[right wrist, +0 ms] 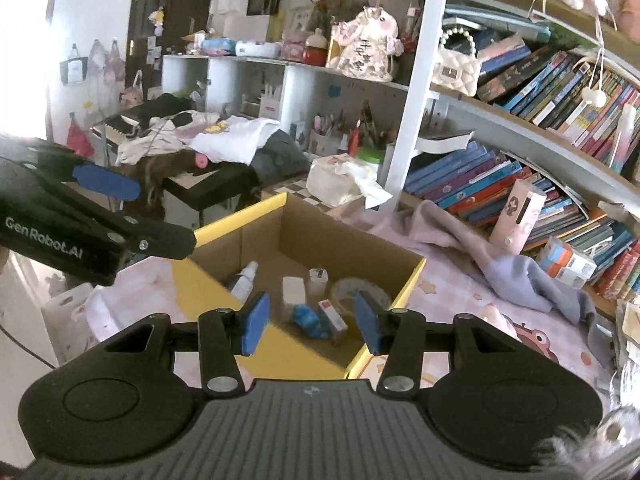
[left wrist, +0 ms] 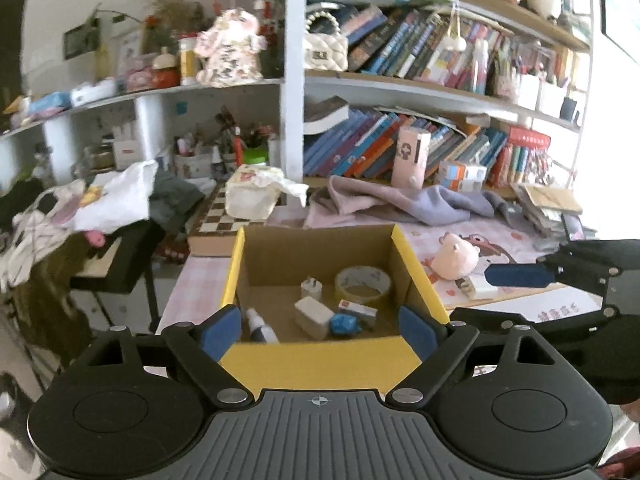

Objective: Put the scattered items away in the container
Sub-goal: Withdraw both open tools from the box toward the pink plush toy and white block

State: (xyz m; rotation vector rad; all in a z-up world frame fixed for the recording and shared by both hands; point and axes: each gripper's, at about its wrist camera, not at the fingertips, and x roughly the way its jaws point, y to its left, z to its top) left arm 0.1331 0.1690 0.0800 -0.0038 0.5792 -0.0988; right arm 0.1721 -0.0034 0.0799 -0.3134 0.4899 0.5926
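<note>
Container: an open cardboard box (left wrist: 320,248) with yellow flaps stood on the pink patterned table cover (left wrist: 512,240), its near flap just ahead of both grippers
Inside the box: a roll of tape (left wrist: 363,283) lay toward the far right corner; a small white plug (left wrist: 311,289) stood left of it; a pale rectangular block (left wrist: 314,317) lay near the middle; a crumpled blue item (left wrist: 343,324) and a small red-and-white carton (left wrist: 357,309) lay touching or nearly touching beside the block; a white bottle with a dark end (left wrist: 261,326) lay along the left wall
Still outside: a pink plush toy (left wrist: 456,258) sat on the table cover to the right of the box, well clear of its wall
Left gripper (left wrist: 326,330): released, jaws spread wide with nothing between the blue pads, hanging over the box's near edge
Right gripper (right wrist: 314,318): jaws partly parted and empty, no pad pressing on anything, held above the box's near right corner
Each in the other's view: the right gripper showed at the right edge of the left wrist view, the left one at the left edge of the right wrist view
Behind the box: a lilac cloth (left wrist: 400,202), a tissue pack (left wrist: 252,196) on a chequered board (left wrist: 218,220)
Background: shelves of books (left wrist: 420,44)
</note>
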